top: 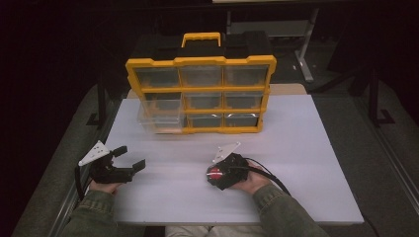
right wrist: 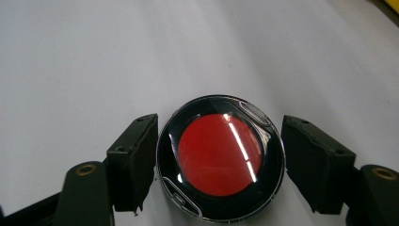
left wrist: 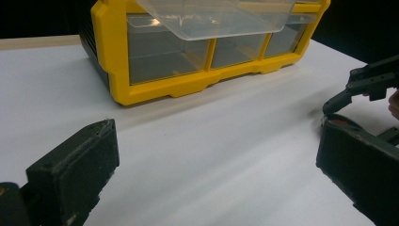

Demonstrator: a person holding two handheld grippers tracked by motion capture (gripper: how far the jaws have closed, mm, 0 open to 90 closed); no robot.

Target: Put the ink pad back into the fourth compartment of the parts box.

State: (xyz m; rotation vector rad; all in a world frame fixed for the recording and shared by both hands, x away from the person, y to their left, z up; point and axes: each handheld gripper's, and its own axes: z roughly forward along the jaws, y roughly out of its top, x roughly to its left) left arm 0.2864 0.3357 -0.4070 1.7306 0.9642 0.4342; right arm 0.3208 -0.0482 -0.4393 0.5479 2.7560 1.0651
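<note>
Grippers: two | one red disc (right wrist: 220, 159) (between jaws) | one organizer (top: 200, 94)

Left hand-held gripper (top: 129, 157) gapes wide; right hand-held gripper (right wrist: 219, 155) points downward, jaws apart.

The yellow plastic organiser with clear drawers (left wrist: 160, 89) is cut off by the top edge of the left gripper view, its drawer contents too dim to tell, and the round red-faced black disc (right wrist: 220, 157) is clipped by the right gripper view's bottom edge.
</note>
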